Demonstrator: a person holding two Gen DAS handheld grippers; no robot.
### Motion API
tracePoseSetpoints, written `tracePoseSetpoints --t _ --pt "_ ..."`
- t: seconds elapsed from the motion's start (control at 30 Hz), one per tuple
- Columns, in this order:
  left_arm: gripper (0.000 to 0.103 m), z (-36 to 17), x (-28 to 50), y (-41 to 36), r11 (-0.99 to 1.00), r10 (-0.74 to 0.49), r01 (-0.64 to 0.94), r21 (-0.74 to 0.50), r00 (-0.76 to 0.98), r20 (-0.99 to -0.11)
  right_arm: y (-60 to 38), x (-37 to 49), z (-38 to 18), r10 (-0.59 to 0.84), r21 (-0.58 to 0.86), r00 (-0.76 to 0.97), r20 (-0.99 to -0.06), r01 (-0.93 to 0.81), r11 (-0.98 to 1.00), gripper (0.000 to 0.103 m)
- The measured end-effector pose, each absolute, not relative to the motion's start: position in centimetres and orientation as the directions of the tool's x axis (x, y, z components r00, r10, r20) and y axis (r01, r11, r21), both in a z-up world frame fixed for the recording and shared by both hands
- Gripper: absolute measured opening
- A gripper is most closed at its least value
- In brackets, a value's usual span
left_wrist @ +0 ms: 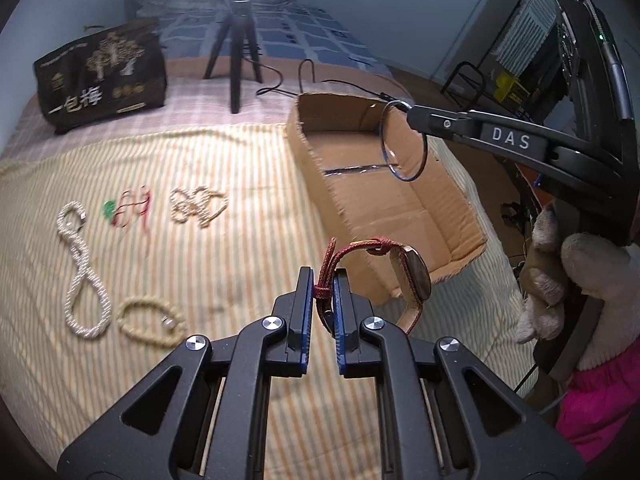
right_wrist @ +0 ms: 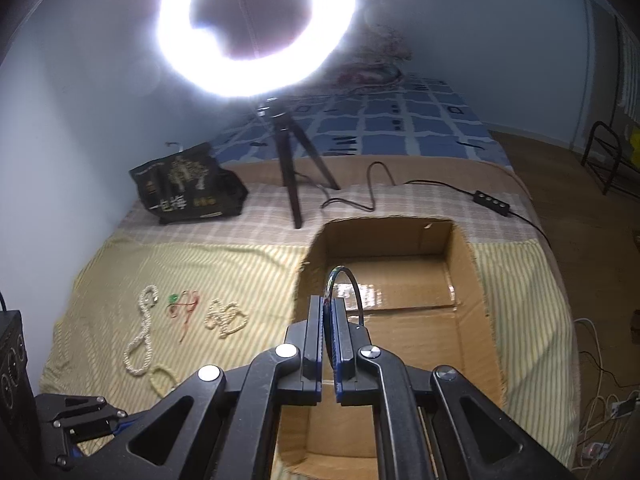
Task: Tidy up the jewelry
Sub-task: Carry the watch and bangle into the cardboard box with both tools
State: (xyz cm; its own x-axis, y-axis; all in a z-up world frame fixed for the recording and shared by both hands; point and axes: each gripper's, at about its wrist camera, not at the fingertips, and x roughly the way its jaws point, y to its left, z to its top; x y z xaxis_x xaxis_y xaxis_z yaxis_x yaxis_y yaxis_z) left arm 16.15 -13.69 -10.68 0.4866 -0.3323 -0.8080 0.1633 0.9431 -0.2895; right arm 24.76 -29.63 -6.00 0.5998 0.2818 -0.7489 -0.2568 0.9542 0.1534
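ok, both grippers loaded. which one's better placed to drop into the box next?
Right, probably. The right gripper holds the bangle already above the open cardboard box. The left gripper holds the watch by its strap, short of the box's near wall, over the striped cloth.

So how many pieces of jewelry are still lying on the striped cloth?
4, unless the grippers hide more: a white rope necklace at far left, a red string with a green charm behind it, a beaded pile beside that, and a cream bracelet nearest.
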Motion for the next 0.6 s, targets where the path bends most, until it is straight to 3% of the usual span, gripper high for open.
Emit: tracePoseSetpoints --t 0.6 --pt "0.007 -12.6 20.3 -19.2 0.915 -0.404 0.188 -0.357 0.438 -0.803 -33.7 28.3 -7.7 0.248 0.175 0.601 -0.76 -0.179 0.968 0.001"
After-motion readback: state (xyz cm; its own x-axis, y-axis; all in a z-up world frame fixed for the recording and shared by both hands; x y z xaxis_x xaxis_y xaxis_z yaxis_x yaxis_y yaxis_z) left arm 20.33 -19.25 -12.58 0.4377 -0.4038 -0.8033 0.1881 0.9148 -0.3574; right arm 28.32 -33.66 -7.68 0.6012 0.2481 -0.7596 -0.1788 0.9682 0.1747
